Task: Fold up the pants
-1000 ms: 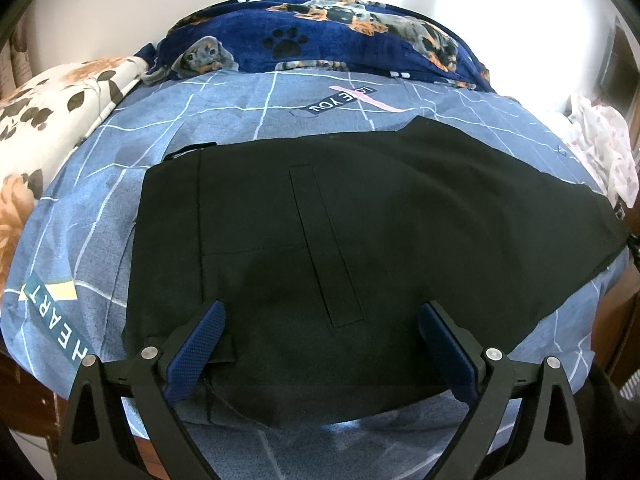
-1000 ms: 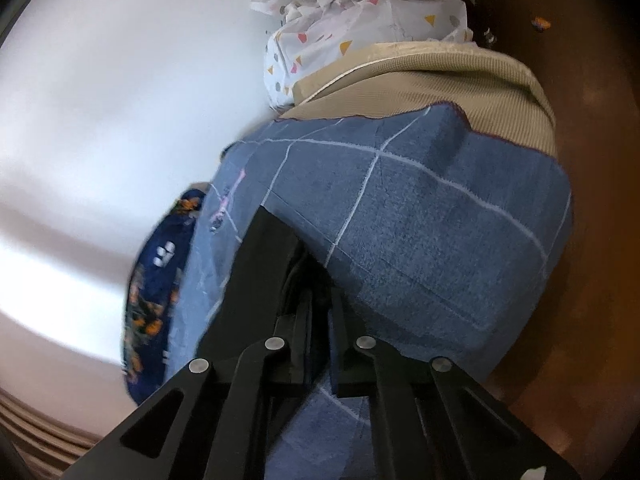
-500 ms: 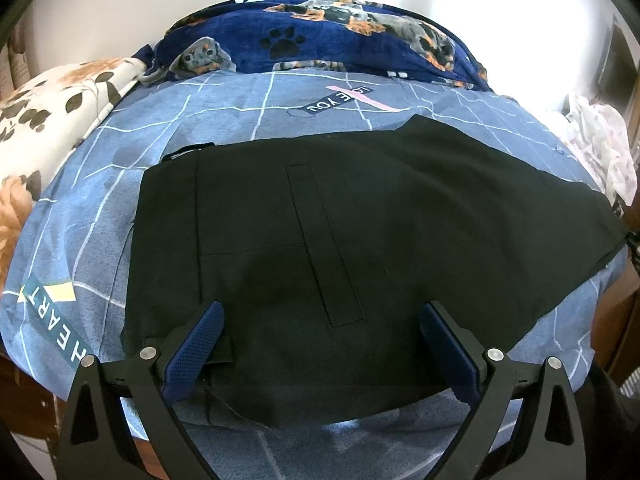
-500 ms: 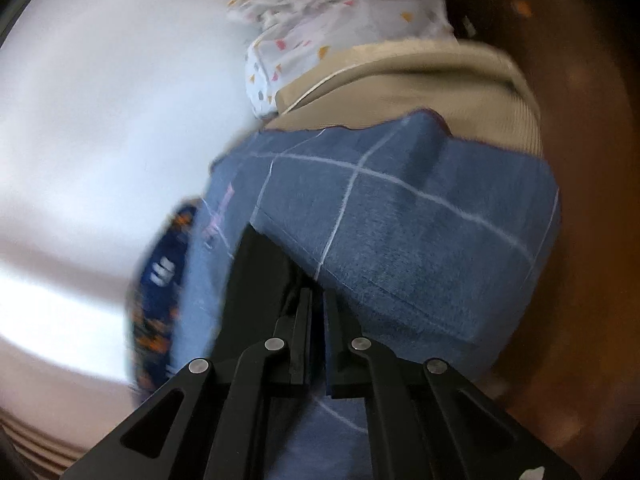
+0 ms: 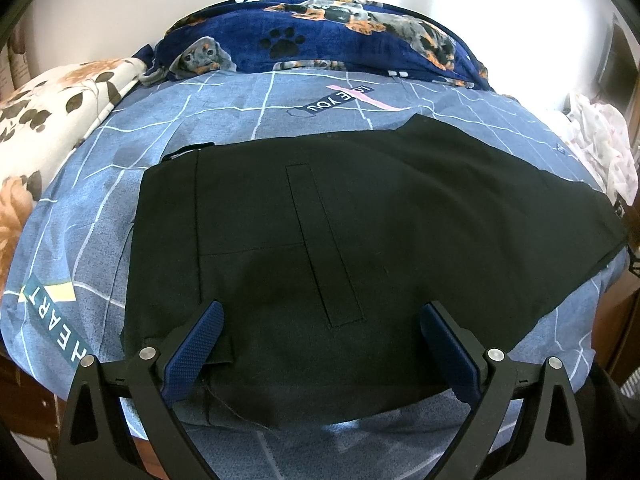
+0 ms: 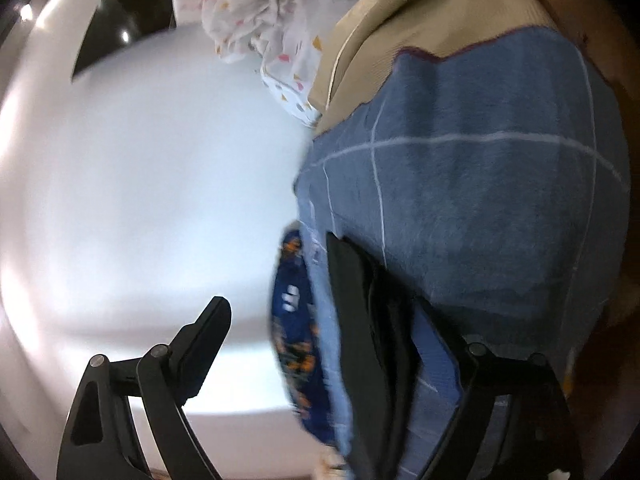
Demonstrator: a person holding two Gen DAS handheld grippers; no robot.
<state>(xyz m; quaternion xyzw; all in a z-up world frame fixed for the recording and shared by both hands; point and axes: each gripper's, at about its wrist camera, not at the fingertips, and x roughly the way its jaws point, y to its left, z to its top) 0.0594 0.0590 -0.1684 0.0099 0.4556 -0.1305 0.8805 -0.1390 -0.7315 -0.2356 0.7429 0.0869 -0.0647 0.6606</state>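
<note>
Matt black cloth pants [image 5: 360,240], cotton-like bedsheet [image 5: 100,184]

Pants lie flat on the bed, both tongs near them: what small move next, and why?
Probably close the left tongs on the near pants edge: they sit open over flat fabric, while the right tongs are opening, pads off the cloth.

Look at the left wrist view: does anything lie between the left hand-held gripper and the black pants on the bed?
Nothing visible does. The left hand-held gripper is open directly above the black pants, which lie bare on the blue checked bedsheet.
</note>
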